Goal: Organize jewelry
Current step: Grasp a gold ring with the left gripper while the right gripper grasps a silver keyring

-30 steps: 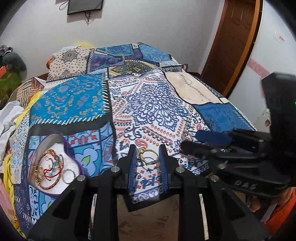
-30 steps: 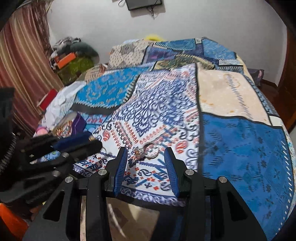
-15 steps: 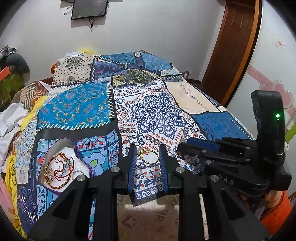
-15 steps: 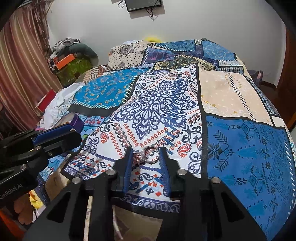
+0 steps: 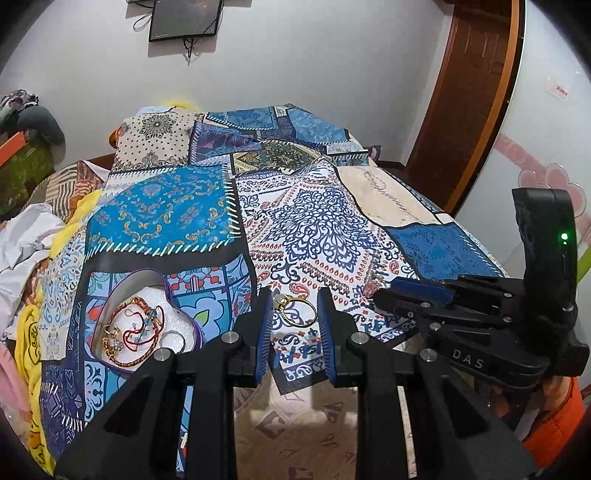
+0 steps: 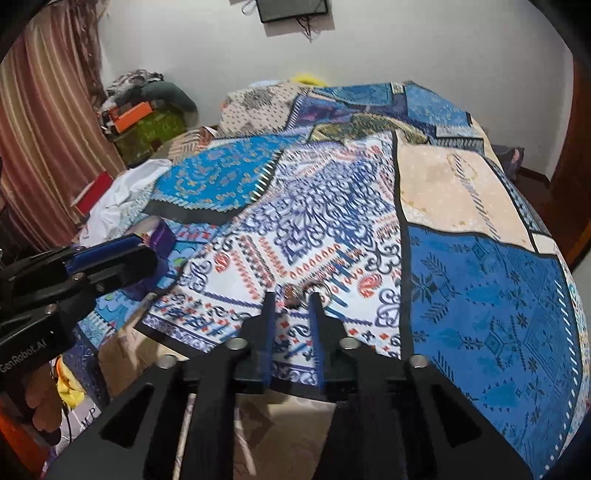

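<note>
My left gripper (image 5: 294,301) is shut on a gold ring (image 5: 297,325), held across its band just above the bedspread's front edge. To its left lies a heart-shaped box (image 5: 122,290) with a purple rim and white foam, holding bracelets (image 5: 125,332) and a silver hoop. My right gripper (image 6: 292,299) points down at a silver ring (image 6: 320,288) lying on the spread. Its jaws are opening and stand narrow. The ring's stone end sits between the tips, and the band shows past the right fingertip. Each gripper shows at the side of the other's view.
The patchwork bedspread (image 5: 314,229) covers the bed, with bare mattress (image 5: 295,435) below its front hem. Clothes and white cloth (image 5: 26,236) pile up on the left. A wooden door (image 5: 476,92) stands at the right and a dark screen (image 5: 183,18) hangs on the far wall.
The left gripper has lifted and tilted up a little with the gold ring still in it. The right jaws have narrowed around the silver ring.
</note>
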A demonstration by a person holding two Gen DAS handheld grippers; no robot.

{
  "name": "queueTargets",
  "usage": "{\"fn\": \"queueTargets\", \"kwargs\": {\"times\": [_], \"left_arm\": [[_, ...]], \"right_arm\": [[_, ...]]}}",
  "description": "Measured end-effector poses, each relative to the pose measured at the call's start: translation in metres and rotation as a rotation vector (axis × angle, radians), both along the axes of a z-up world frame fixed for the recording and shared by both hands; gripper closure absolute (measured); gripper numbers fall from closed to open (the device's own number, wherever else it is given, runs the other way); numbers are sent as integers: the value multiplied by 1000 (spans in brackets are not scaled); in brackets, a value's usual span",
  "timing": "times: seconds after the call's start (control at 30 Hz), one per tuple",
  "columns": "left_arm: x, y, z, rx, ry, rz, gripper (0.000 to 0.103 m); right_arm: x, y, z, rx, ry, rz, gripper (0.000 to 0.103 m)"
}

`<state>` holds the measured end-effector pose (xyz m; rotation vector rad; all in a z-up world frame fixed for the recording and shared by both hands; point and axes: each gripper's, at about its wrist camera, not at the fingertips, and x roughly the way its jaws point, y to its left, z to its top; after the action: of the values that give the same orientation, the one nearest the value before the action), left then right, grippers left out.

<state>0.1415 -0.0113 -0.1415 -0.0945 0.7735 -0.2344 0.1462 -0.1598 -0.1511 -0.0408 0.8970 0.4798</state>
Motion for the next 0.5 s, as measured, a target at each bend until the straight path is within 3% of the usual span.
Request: {"fn": "queueTargets", "kwargs": {"times": [0.07, 0.5], "left_arm": [[0, 1, -1, -1, 2, 0, 80], [3, 6, -6, -9, 17, 17, 80]], "right_arm": [[2, -3, -2, 2, 2, -15, 72], [17, 6, -14, -28, -8, 8, 74]]}}
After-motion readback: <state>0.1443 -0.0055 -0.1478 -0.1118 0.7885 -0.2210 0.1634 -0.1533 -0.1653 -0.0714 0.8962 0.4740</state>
